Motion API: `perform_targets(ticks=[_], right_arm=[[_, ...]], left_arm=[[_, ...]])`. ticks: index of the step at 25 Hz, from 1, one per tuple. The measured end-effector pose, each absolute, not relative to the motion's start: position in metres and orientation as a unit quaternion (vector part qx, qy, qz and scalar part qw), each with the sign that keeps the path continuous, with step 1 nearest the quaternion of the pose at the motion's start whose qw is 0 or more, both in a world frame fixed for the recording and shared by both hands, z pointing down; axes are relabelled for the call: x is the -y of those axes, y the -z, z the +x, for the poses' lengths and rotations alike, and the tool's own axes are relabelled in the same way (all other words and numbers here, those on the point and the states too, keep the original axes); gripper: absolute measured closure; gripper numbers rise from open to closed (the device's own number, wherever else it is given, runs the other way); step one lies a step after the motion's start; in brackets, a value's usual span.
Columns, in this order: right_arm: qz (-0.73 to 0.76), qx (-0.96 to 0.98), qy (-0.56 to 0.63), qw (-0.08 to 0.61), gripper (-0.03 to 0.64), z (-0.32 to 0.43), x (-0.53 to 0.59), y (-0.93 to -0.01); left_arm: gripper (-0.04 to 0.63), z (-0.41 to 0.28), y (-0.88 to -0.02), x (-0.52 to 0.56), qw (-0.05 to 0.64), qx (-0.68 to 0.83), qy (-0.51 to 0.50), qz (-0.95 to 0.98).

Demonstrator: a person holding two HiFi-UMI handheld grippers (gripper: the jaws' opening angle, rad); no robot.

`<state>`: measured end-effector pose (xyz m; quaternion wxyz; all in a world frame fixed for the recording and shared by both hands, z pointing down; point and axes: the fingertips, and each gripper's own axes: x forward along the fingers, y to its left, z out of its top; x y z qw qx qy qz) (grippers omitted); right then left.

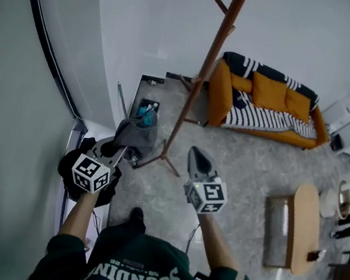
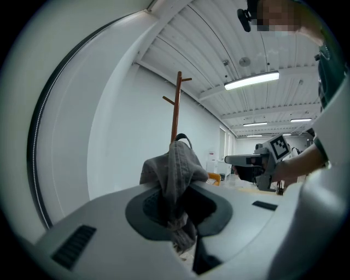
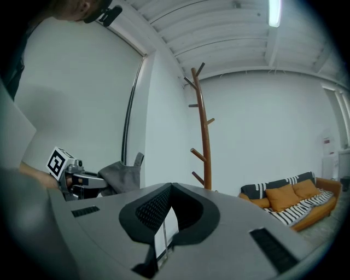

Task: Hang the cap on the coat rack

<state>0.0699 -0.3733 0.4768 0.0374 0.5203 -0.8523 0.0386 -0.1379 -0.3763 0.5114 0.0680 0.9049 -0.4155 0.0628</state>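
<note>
A grey cap (image 1: 136,134) hangs bunched from my left gripper (image 1: 120,147), whose jaws are shut on its fabric. In the left gripper view the cap (image 2: 174,162) stands up folded between the pads of that gripper (image 2: 178,191). The brown wooden coat rack (image 1: 202,74) rises just right of the cap, its pegs bare, and shows behind the cap (image 2: 176,106). My right gripper (image 1: 197,154) hovers right of the rack's base, shut with nothing in it. From the right gripper (image 3: 170,189) the rack (image 3: 204,134) stands ahead, and the cap (image 3: 119,176) is at the left.
An orange sofa (image 1: 269,105) with a striped blanket stands behind the rack. A wooden coffee table (image 1: 305,226) is at the right. A curved white wall (image 1: 54,31) closes the left side. A small box of items (image 1: 147,107) lies on the floor near the rack's feet.
</note>
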Motion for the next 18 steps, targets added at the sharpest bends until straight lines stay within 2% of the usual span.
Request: perform_targets(ticks=[18], right_arm=[[0.531, 0.845, -0.050, 0.041, 0.618, 0.080, 0.448, -0.486]], left_arm=[[0.558, -0.131, -0.524, 0.470, 0.089, 0.408, -0.061, 0.906]])
